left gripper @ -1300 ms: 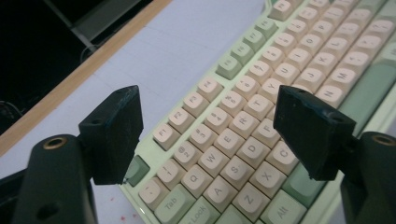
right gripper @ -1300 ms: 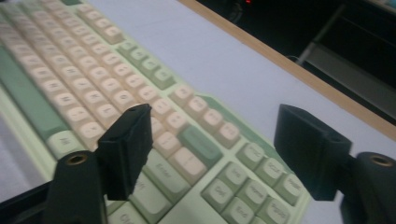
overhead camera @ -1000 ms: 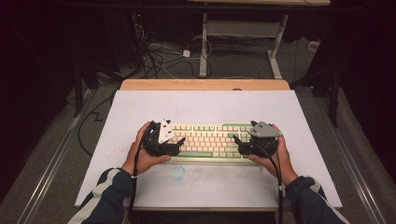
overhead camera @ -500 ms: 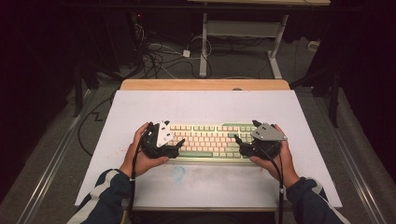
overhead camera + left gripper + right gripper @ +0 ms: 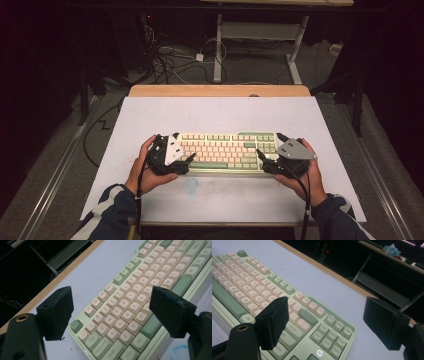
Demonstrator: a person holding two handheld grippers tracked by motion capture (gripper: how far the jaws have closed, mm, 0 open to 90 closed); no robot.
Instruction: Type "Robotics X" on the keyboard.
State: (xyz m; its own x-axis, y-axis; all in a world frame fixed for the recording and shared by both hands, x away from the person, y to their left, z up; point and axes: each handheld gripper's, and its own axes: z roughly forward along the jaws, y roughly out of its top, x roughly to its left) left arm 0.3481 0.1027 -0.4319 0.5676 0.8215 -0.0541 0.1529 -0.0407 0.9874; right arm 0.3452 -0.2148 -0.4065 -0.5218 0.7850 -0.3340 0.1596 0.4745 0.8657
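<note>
**Both grippers set at the ends of the keyboard**

Your keyboard (image 5: pixel 227 152), pale green with cream keys, lies flat on the white sheet covering the desk (image 5: pixel 220 112), nearer your edge of it than the far wooden edge. Everything below is placed against that keyboard.

Your left gripper (image 5: pixel 186 161) sits at the keyboard's left end, with your left hand (image 5: pixel 145 167) wrapped around it from the outside. In the left gripper view its jaws stand wide apart, one hanging over the bare sheet beyond the Esc corner, the other over the keys near the space bar (image 5: pixel 157 322). Nothing is clamped between them, and you cannot tell from these views whether either jaw touches the keys.

Your right gripper (image 5: pixel 261 159) sits at the keyboard's right end, held by your right hand (image 5: pixel 307 172). Its jaws are also spread wide: in the right gripper view one hangs above the keys near Enter (image 5: pixel 292 328), the other past the keyboard's right edge over the sheet. They grip nothing.

A faint blue smudge (image 5: pixel 190 185) marks the sheet just in front of the keyboard, on your side.
</note>
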